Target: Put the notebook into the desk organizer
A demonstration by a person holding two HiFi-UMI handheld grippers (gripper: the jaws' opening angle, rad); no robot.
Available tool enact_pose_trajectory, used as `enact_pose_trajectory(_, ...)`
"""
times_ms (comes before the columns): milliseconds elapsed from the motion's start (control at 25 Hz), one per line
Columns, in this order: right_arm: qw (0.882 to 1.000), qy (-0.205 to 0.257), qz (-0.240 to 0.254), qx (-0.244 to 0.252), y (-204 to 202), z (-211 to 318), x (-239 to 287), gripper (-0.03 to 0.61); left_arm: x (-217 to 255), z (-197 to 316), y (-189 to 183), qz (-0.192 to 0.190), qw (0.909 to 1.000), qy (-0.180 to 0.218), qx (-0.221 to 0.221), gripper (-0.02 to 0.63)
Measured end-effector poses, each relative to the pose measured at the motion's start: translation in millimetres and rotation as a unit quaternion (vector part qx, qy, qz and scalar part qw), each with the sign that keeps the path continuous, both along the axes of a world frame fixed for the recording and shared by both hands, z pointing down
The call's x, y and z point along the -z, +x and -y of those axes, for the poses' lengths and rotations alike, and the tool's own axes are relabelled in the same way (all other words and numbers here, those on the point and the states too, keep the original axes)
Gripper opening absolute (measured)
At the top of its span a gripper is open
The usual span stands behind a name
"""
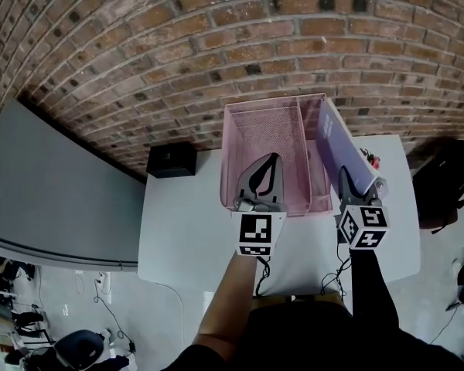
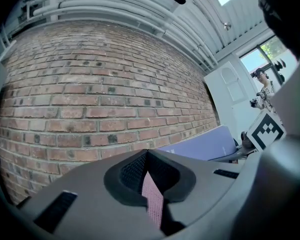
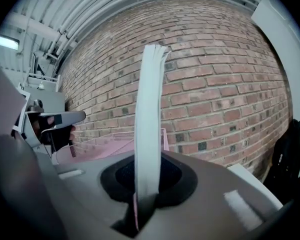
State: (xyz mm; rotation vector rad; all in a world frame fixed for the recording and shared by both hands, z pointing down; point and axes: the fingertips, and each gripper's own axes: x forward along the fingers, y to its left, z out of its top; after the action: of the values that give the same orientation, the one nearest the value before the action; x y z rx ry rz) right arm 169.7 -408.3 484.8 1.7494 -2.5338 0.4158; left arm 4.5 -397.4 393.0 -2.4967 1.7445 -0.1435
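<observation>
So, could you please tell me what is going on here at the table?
A person is working with a gripper in each hand. The left gripper is clamped on a wall of the pink mesh desk organizer, which stands on the white table. The right gripper is shut on the lavender notebook, holding it on edge at the organizer's right side. It is unclear whether the notebook's far end is already inside the right compartment.

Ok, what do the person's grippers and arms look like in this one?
Both the left gripper and right gripper are grey plastic, with dark textured pads inside tapered jaws. Each carries a white cube with black square markers, and a thin black cable trails from under each. The left forearm is bare; the right arm appears dark-sleeved.
</observation>
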Motion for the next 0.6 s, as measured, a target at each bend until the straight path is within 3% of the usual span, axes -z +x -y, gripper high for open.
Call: enact_pose_trajectory(600, 0.996, -0.093, -0.012, -0.007, -3.1, 1.8, -47.6, 0.029, -9.5, -1.1, -6.4, -0.005, 0.9999, -0.011, 0.002, 0.008)
